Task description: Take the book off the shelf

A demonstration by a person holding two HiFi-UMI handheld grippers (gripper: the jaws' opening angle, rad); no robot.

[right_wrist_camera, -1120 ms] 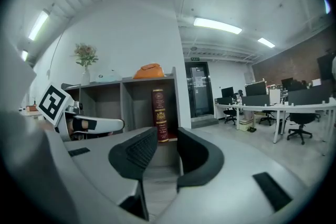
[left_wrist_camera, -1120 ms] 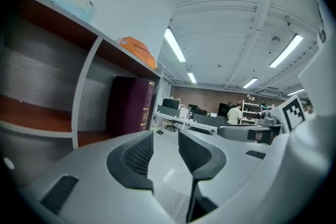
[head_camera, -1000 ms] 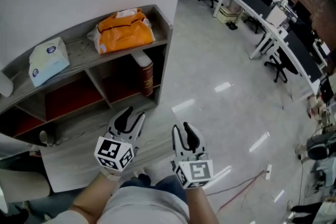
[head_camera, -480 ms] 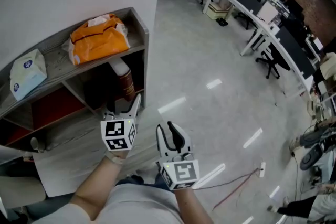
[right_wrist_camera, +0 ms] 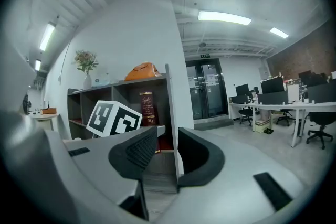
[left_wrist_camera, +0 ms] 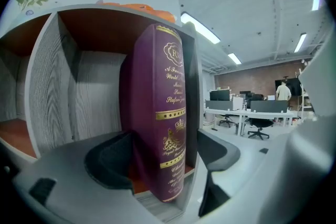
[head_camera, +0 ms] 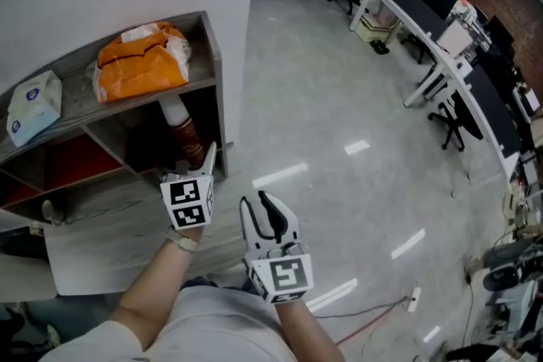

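Head view: your left gripper [head_camera: 206, 158] was up against the book [head_camera: 185, 140], which stood upright in the end compartment of the shelf [head_camera: 212, 47], under the orange bag [head_camera: 140, 64]. Your right gripper [head_camera: 261, 203] hung beside it, above the floor [head_camera: 339, 97]. Left gripper view: jaws were opening, wide apart, w/ the maroon spine between them but no pad pressing it. So no grip yet, and the book was untouched in its slot; closing on it & pulling it out were both left, I'd judge. Right gripper view: jaws apart, nothing between them. The shelf was grey wood-grain w/ a red-brown interior. The room was an open office w/ glossy grey flooring, desks [head_camera: 441, 30] w/ monitors & chairs.
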